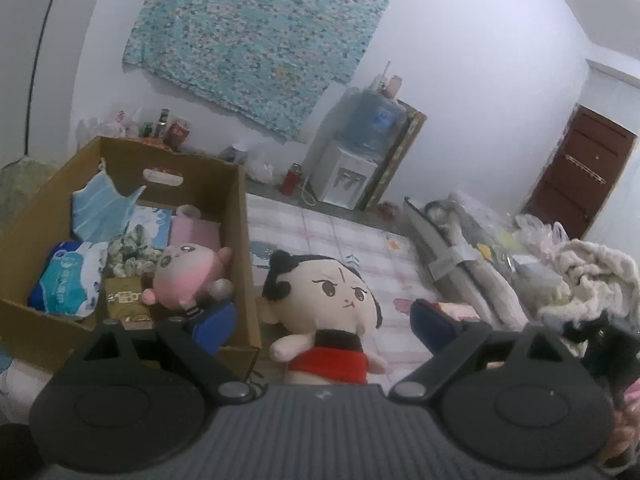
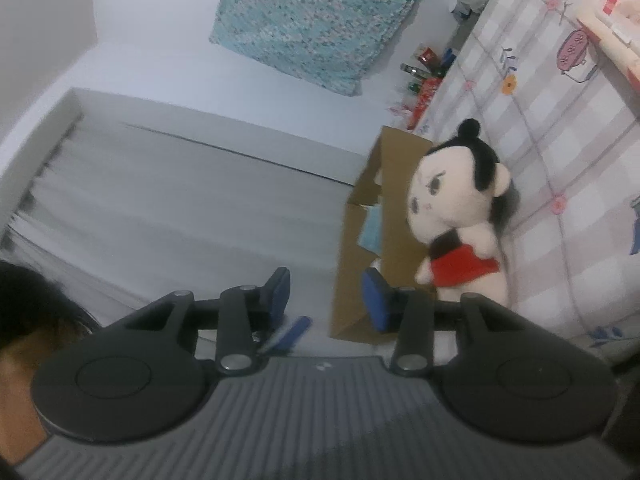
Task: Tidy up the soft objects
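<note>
Soft toys sit on a bed covered with a checked, cartoon-print sheet. Cardboard box stands on the bed, left of centre in the left wrist view; it holds a pink plush, a blue-and-white soft pack and light blue cloth. Black-haired doll in red top lies on the sheet just beside the box's right wall, outside it. Left tongs are spread wide and hold nothing: the doll lies between the two blue pads, one pad in front of the box, the other over the sheet to the doll's right. Contact with the doll cannot be told. Right tongs are tilted, partly open, empty; doll and box lie beyond the right-hand pad.
</note>
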